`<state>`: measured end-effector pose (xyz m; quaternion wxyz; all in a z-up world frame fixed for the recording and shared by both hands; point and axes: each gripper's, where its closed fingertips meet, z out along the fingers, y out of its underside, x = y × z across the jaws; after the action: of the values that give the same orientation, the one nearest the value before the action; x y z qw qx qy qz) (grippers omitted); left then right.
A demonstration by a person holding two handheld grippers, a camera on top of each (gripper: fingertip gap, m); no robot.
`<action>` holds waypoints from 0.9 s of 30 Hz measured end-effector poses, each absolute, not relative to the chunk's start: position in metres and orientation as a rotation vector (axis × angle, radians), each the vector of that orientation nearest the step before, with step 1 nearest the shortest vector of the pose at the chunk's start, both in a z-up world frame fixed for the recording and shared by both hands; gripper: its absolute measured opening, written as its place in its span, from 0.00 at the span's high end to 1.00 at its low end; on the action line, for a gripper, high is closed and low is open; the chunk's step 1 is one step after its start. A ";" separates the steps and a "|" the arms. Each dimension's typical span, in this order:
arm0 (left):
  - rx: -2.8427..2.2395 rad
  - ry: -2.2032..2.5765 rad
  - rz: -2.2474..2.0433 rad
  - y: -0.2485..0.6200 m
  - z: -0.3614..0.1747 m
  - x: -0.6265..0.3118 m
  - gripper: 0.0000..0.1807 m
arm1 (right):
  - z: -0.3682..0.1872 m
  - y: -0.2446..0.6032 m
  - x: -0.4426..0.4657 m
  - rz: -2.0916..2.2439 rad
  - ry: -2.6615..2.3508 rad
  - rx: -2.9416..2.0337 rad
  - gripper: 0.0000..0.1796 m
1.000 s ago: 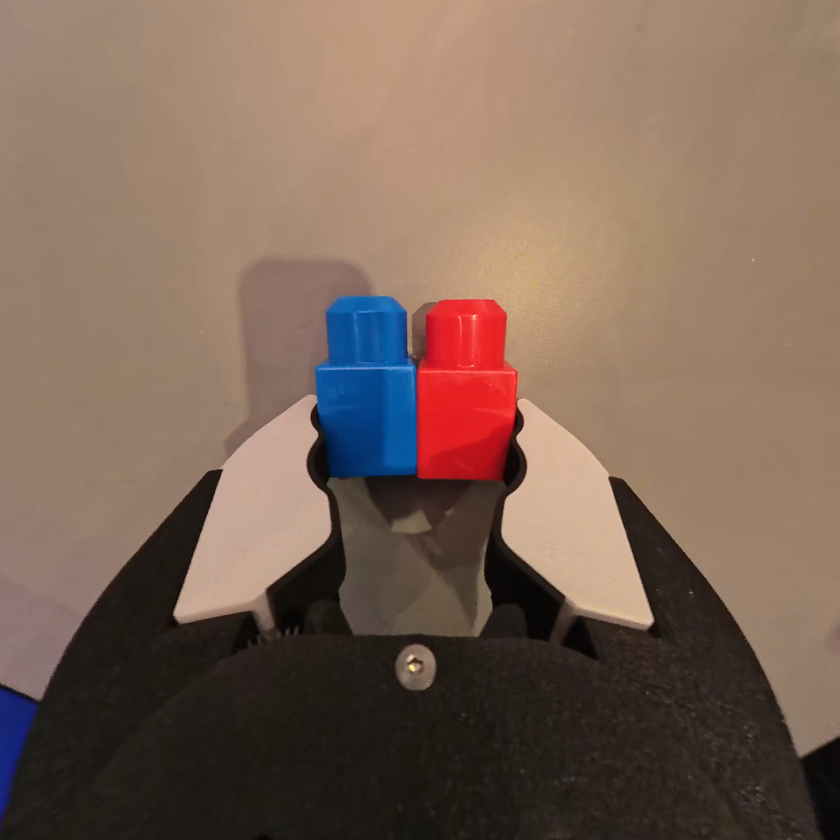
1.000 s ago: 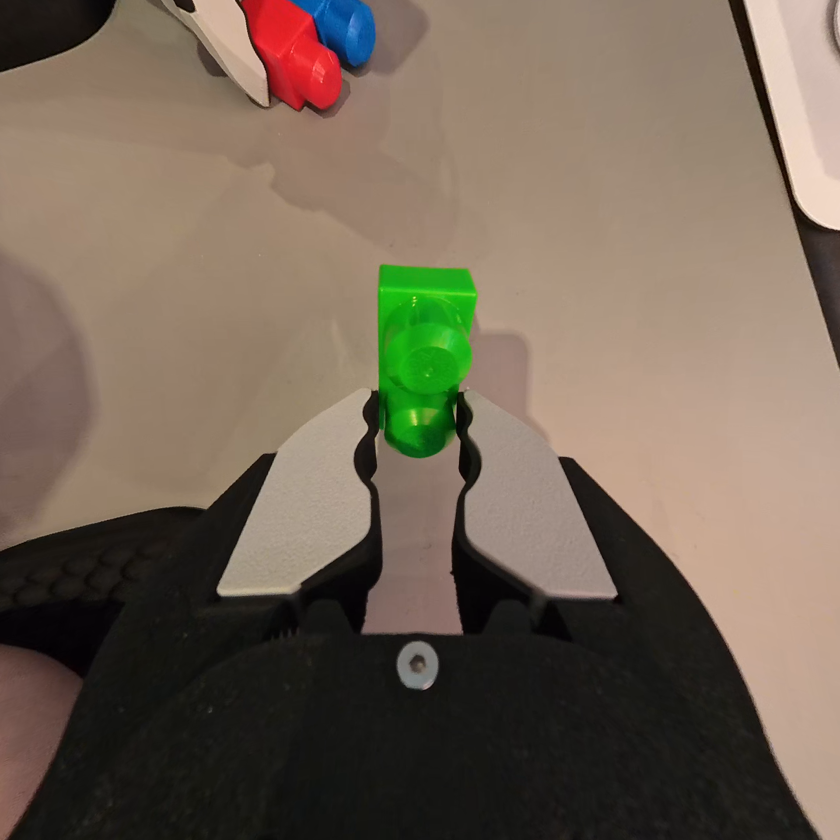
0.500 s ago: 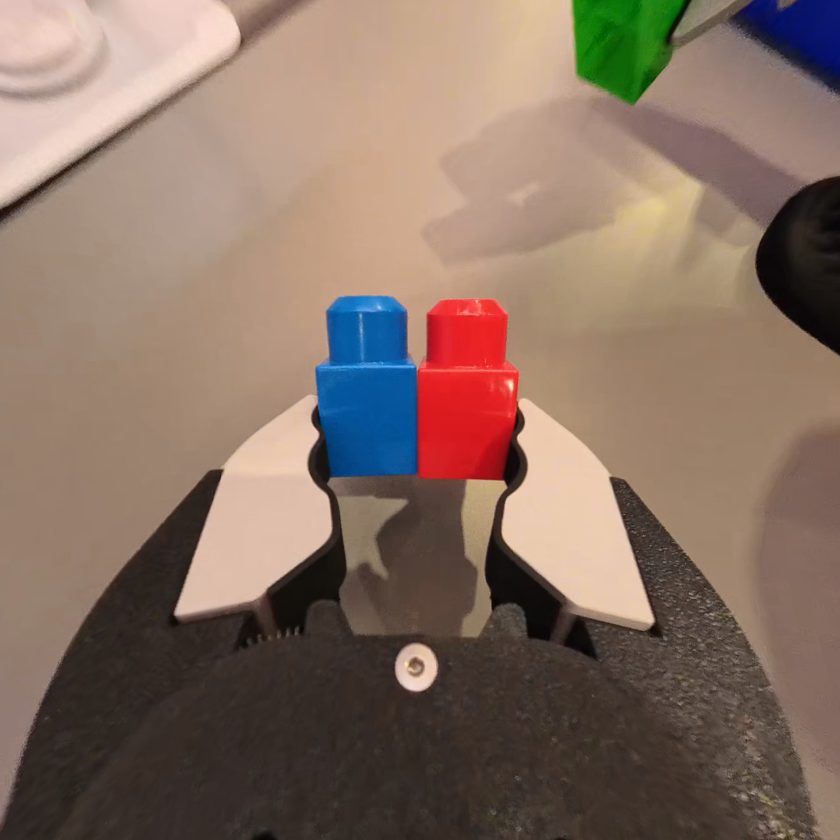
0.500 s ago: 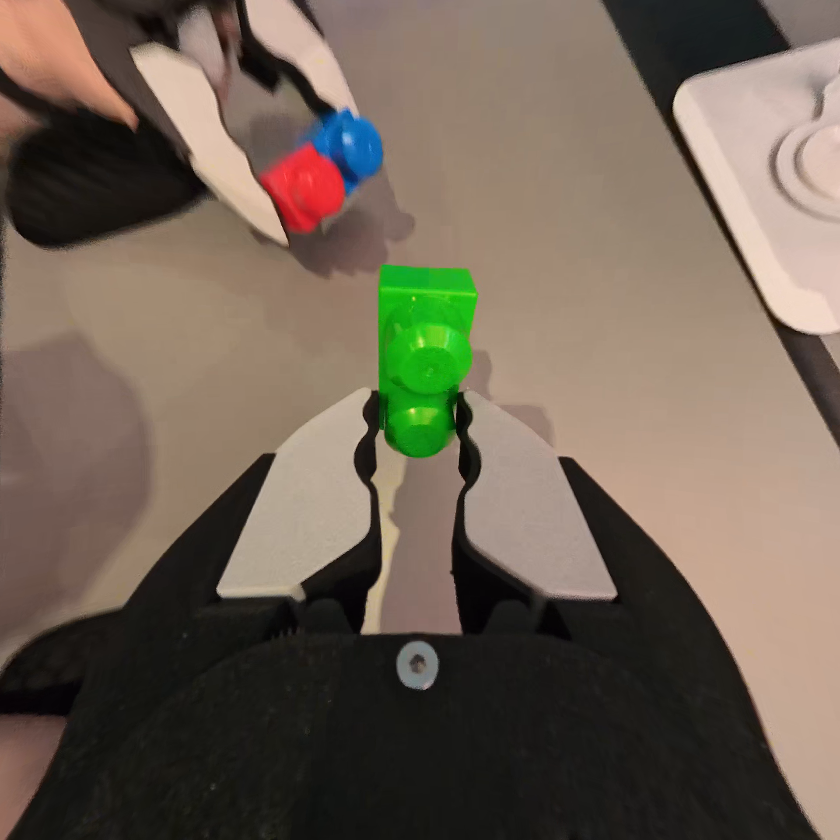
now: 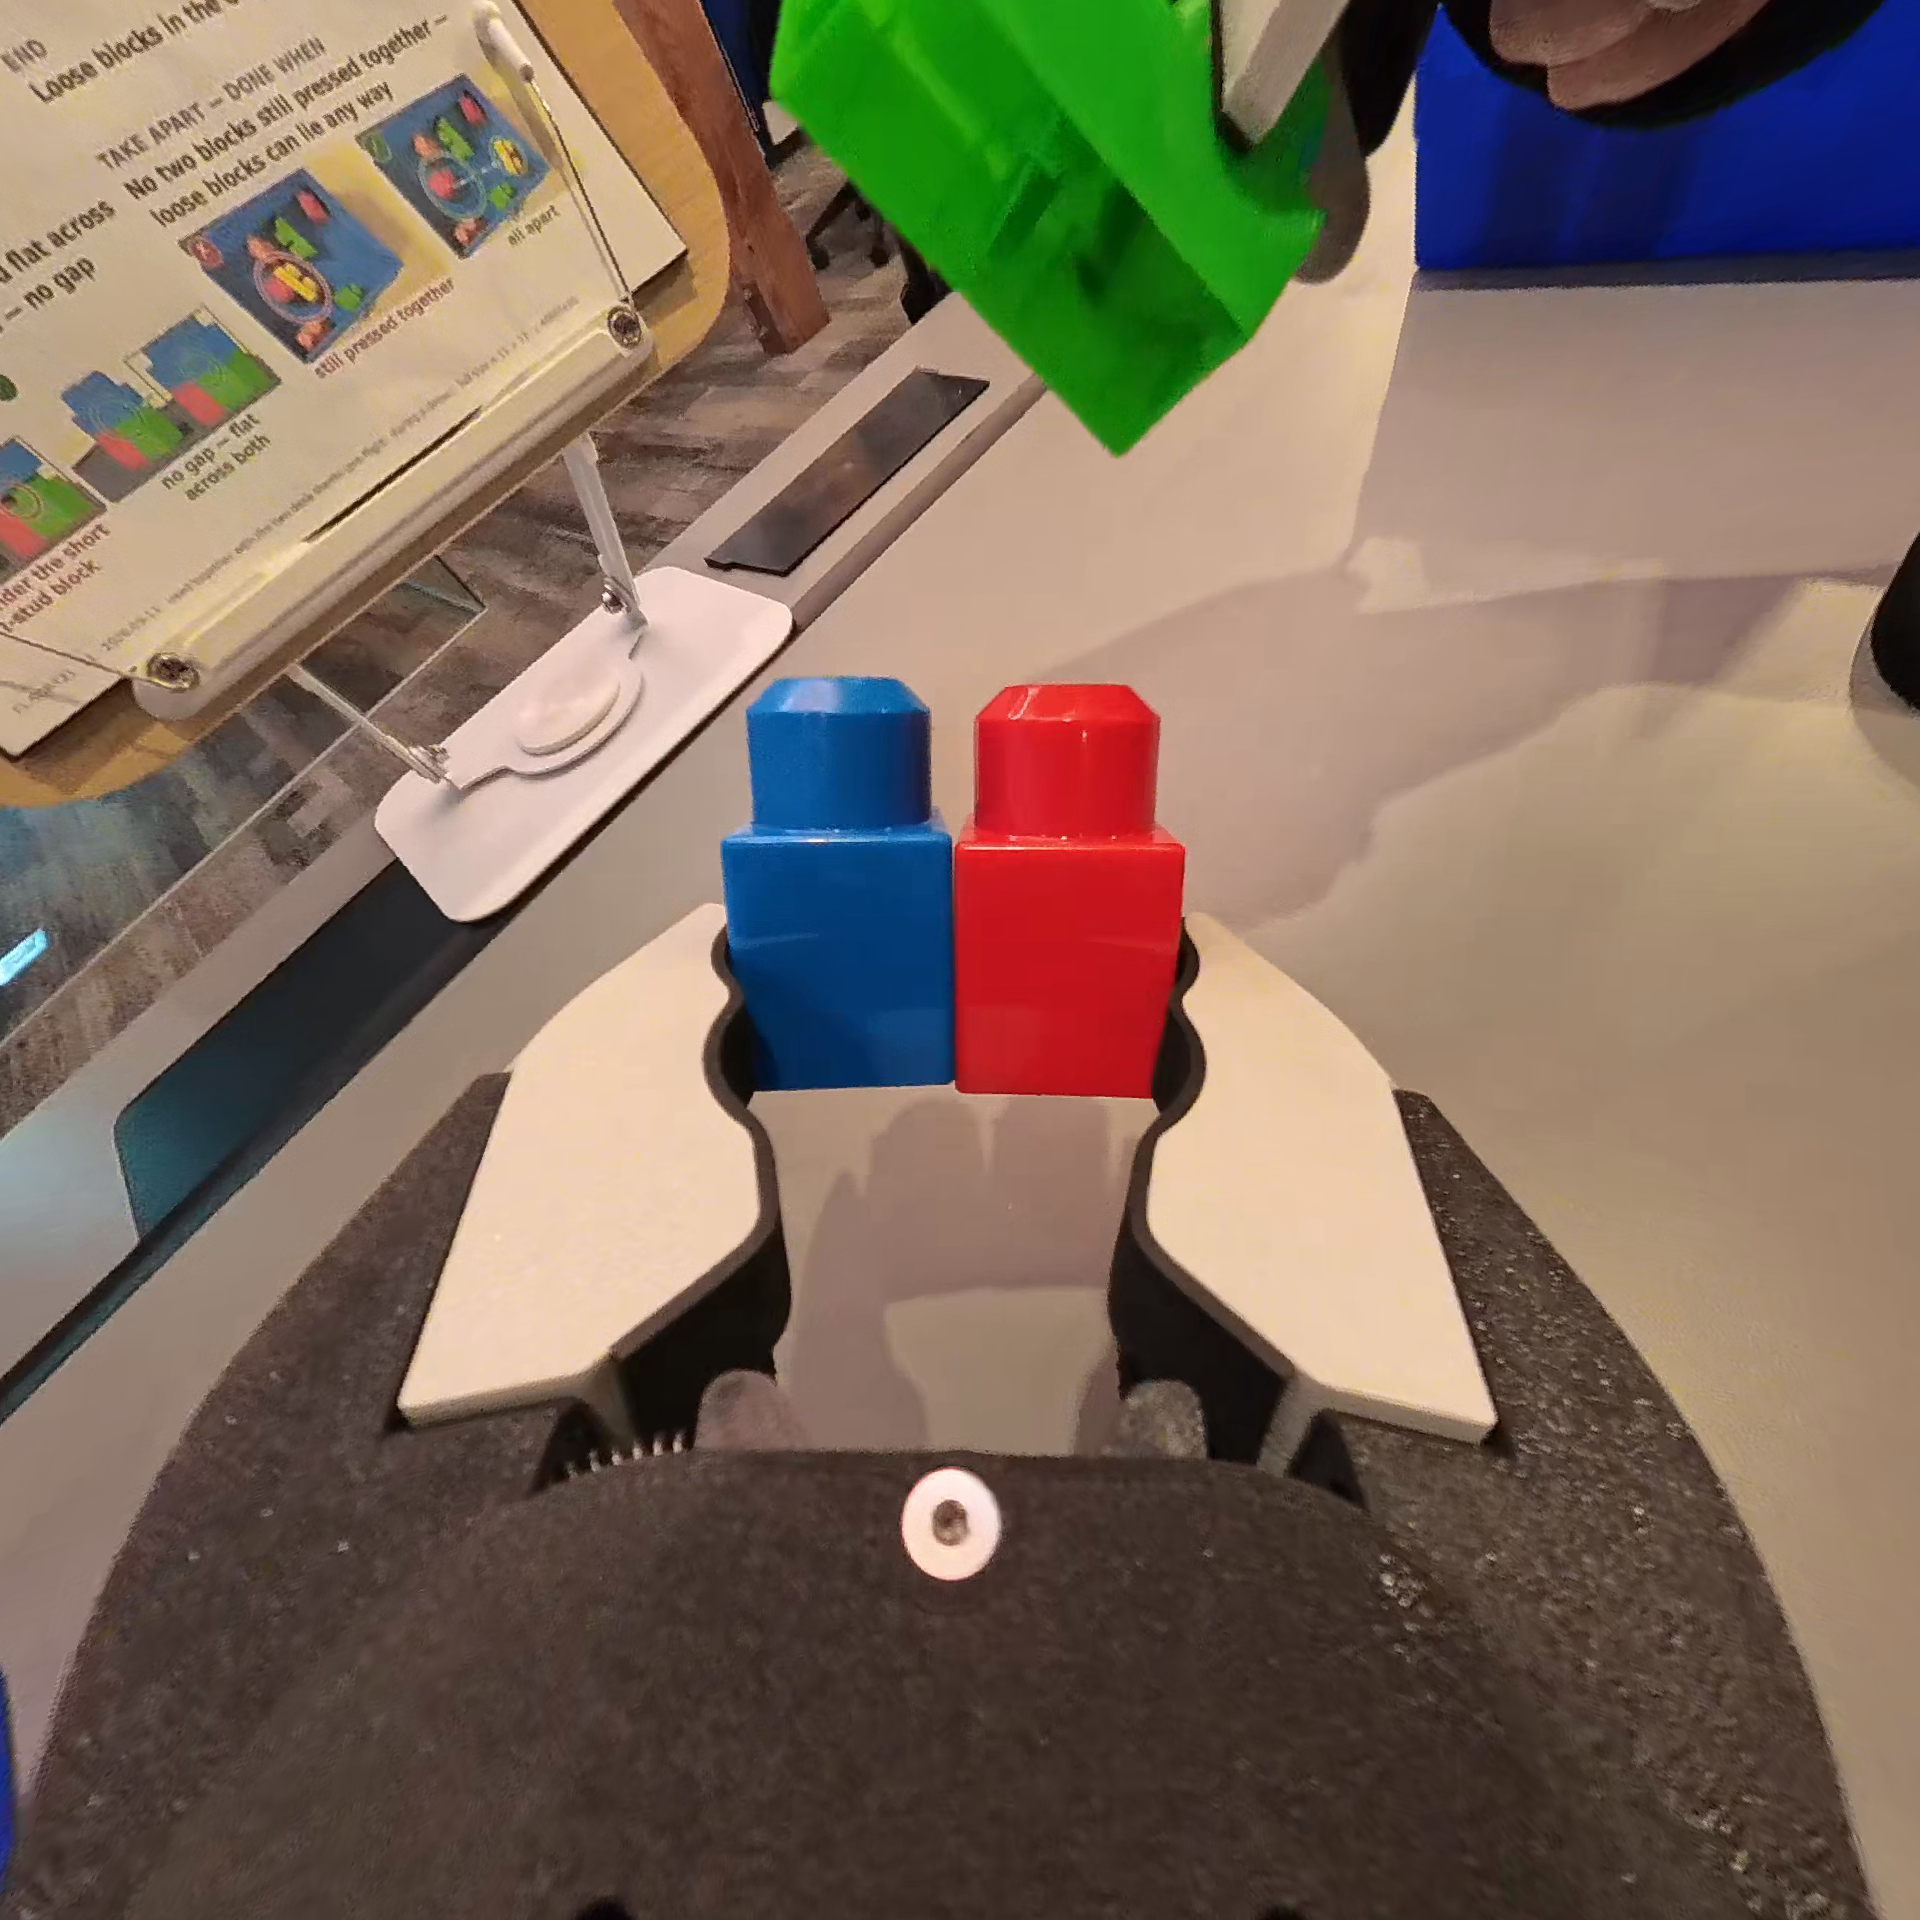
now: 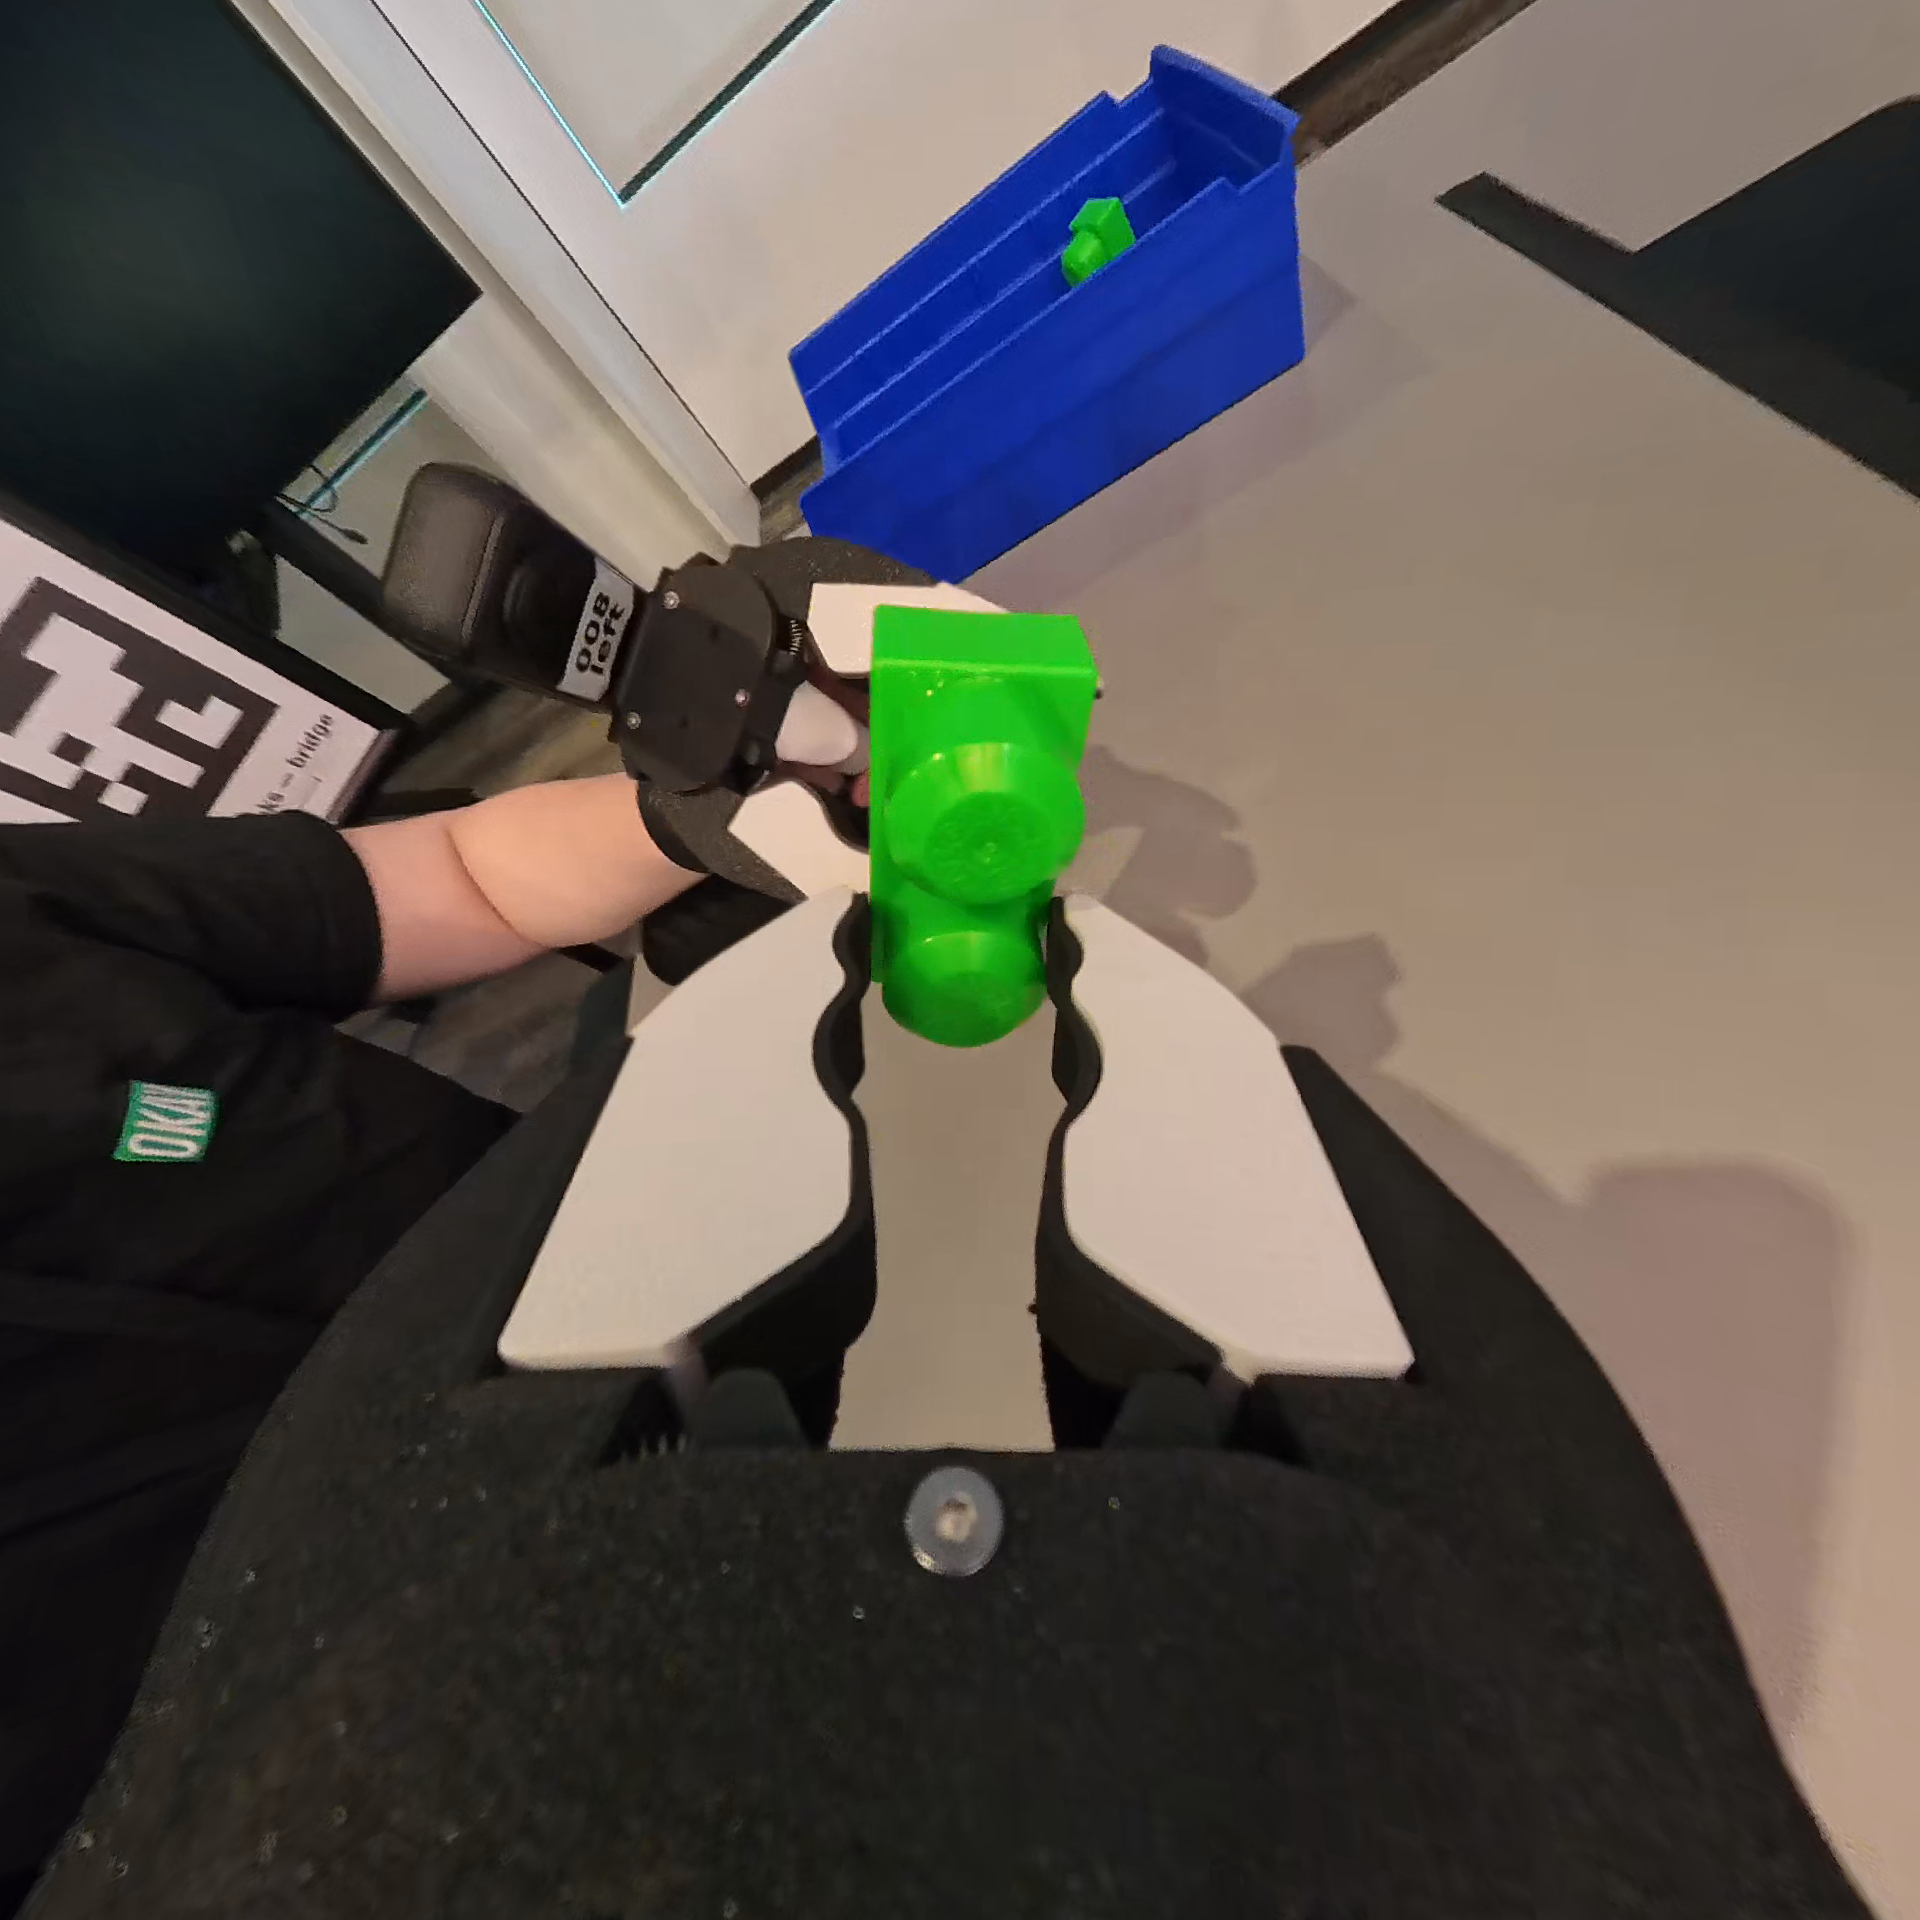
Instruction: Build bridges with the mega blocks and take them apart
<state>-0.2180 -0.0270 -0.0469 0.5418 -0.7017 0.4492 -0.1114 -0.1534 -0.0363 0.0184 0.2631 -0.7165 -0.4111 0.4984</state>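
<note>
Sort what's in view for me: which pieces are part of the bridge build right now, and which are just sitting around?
In the job:
- blue block and red block, side by side in the left gripper
- green two-stud block, held in the right gripper

Lying about:
- blue bin with a small green block inside
- instruction sheet on its stand
- grey table

Printed writing is borne by a far-left instruction sheet (image 5: pixel 312 260), a white label (image 6: pixel 597 644) on the left gripper (image 6: pixel 847 740), a green patch (image 6: pixel 164 1135) on a black sleeve (image 6: pixel 177 935), and a left-hand board (image 6: pixel 125 707) with a square code.
</note>
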 end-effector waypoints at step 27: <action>-1.665 1.042 -0.308 -0.027 -0.038 -0.224 0.58 | -0.112 -0.015 -0.094 0.707 -1.183 -2.636 0.82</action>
<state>-0.2241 -0.0274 -0.0377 0.5454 -0.7018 0.4396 -0.1297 -0.0939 -0.0154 -0.1120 0.0834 -0.8831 -0.3963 0.2368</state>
